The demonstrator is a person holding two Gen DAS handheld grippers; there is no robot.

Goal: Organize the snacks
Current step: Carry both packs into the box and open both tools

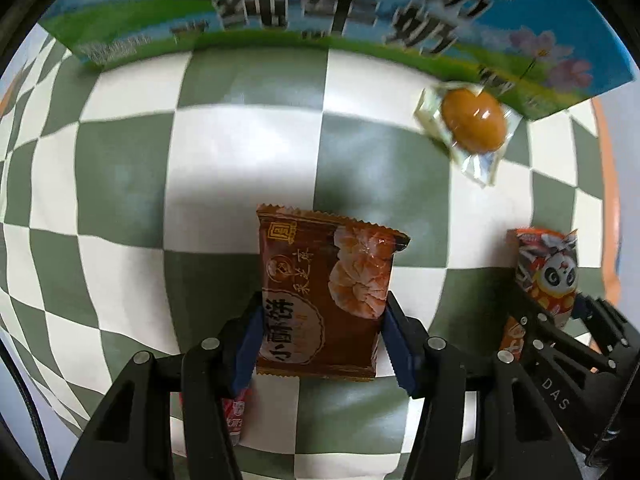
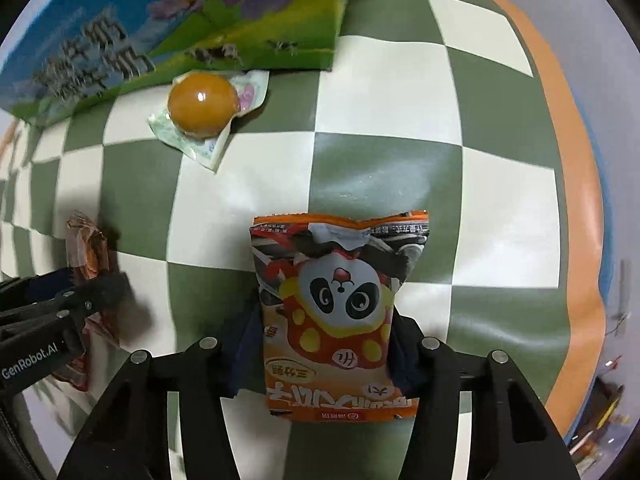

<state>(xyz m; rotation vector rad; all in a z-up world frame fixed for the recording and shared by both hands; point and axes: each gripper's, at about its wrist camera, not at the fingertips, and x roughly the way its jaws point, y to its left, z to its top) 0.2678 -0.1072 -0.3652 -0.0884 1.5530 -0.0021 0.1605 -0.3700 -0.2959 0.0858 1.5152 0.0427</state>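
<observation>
The box stands at the far edge of your checkered tabletop, likely where snacks belong, with the wrapped egg just beside it. Your left claw pinches the brown packet by its sides, lifted for carrying; your right claw pinches the panda packet likewise.

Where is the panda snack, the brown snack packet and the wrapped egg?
panda snack [image 2: 340, 312]: right wrist view, on the panda's face.
brown snack packet [image 1: 320, 300]: left wrist view, middle of the wrapper.
wrapped egg [image 2: 201, 105]: right wrist view, on the egg itself.
</observation>
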